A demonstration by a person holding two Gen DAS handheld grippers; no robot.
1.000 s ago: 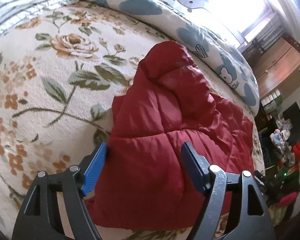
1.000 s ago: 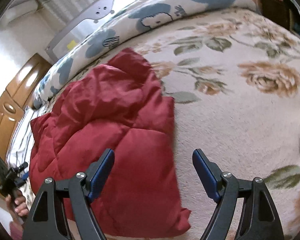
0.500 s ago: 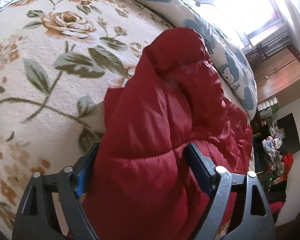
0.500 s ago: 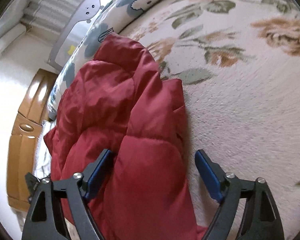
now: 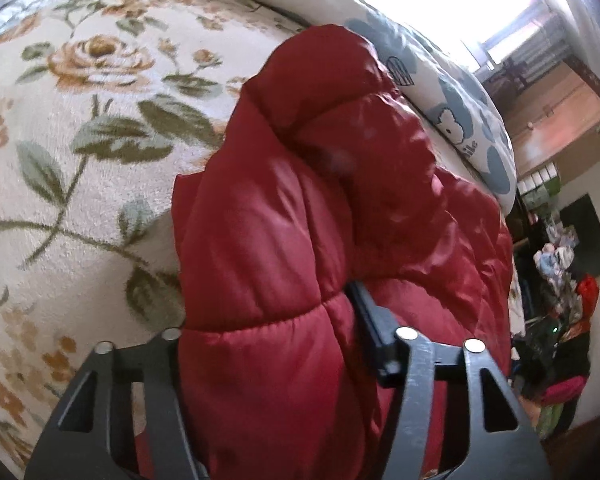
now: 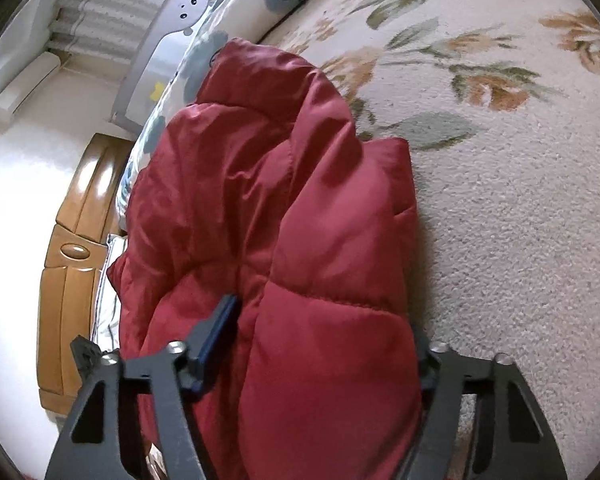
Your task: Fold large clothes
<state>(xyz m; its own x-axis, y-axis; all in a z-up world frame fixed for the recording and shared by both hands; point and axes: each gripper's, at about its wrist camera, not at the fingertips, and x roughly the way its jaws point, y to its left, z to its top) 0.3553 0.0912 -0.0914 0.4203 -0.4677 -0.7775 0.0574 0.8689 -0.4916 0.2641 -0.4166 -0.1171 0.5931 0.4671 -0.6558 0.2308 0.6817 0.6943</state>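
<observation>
I am working over a bed covered by a cream floral blanket (image 5: pixel 60 216) with roses and green leaves. On it lies a red puffy quilted jacket (image 5: pixel 300 208), bunched up in thick folds. It sits toward the far side of the blanket, its far edge beside a white duvet (image 5: pixel 452 92) printed with blue cartoon shapes.

My left gripper (image 5: pixel 268 320) has its jaws closed in on a thick padded fold at the near edge of the jacket. The fabric bulges up between them and hides my left-hand finger; the dark right-hand finger (image 5: pixel 368 320) presses into the red cloth.

From my right gripper (image 6: pixel 324 332) the same jacket (image 6: pixel 260 184) fills the middle of the view, with the blanket (image 6: pixel 520 200) open to its right. These jaws also clamp a fat fold at the jacket's near edge. The blue pad of one finger (image 6: pixel 220 328) is sunk into a crease on the left, and the other finger is nearly buried under the padding on the right.

Past the bed, the right view shows an orange-brown wooden headboard (image 6: pixel 72 256) at left. The left view shows a wooden cabinet (image 5: pixel 556 120) under a bright window (image 5: pixel 480 8).
</observation>
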